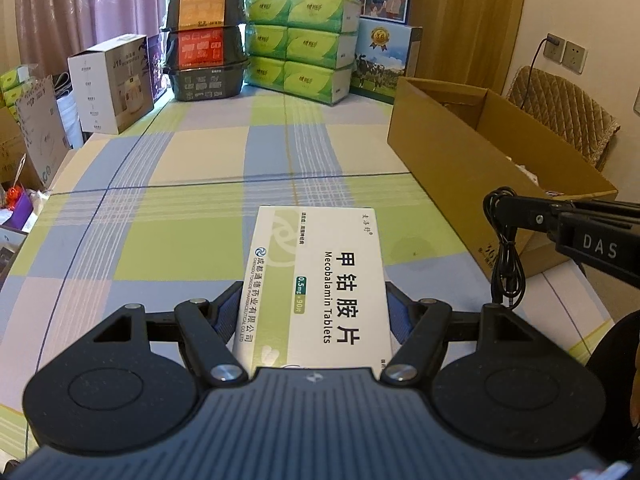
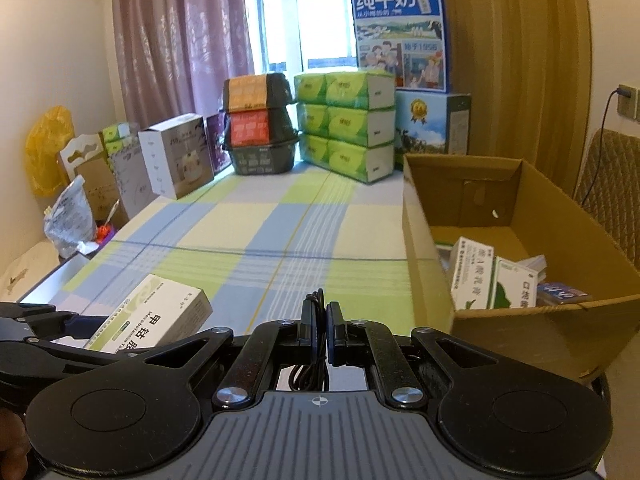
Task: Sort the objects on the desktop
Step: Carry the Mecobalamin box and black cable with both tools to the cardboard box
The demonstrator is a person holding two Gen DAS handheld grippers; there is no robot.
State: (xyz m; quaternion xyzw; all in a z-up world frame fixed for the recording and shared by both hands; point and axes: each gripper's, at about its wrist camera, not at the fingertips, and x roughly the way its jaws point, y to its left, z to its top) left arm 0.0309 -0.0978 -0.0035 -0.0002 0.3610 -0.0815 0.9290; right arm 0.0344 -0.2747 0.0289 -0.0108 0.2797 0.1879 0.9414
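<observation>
- Left gripper (image 1: 314,312): fingers clamped on both long sides of a white-green Mecobalamin tablet box (image 1: 316,280), label side up, box lengthwise along the fingers and sticking out forward over the table.
- From the right wrist view the same box (image 2: 154,312) sits at lower left, tilted, held off the checked tablecloth (image 2: 248,240).
- Right gripper (image 2: 319,330): blue-padded fingers nearly together, pinching a coiled black cable (image 2: 317,296); a loop shows above the fingertips, more cable hangs below between the finger arms.
- Left wrist view shows that cable (image 1: 505,248) dangling from the right gripper's tip, plug end down, just in front of the cardboard box (image 1: 460,148).
- Cardboard box sits open on the right side of the table; inside, near corner: several medicine boxes (image 2: 494,284), two standing upright, others lying behind.
- Far table edge: stacked green tissue packs (image 2: 346,128), stacked black food tubs (image 2: 260,120), milk cartons (image 2: 400,36), white appliance box (image 2: 176,156).
- Rest of the cloth between gripper and far stack is bare.
</observation>
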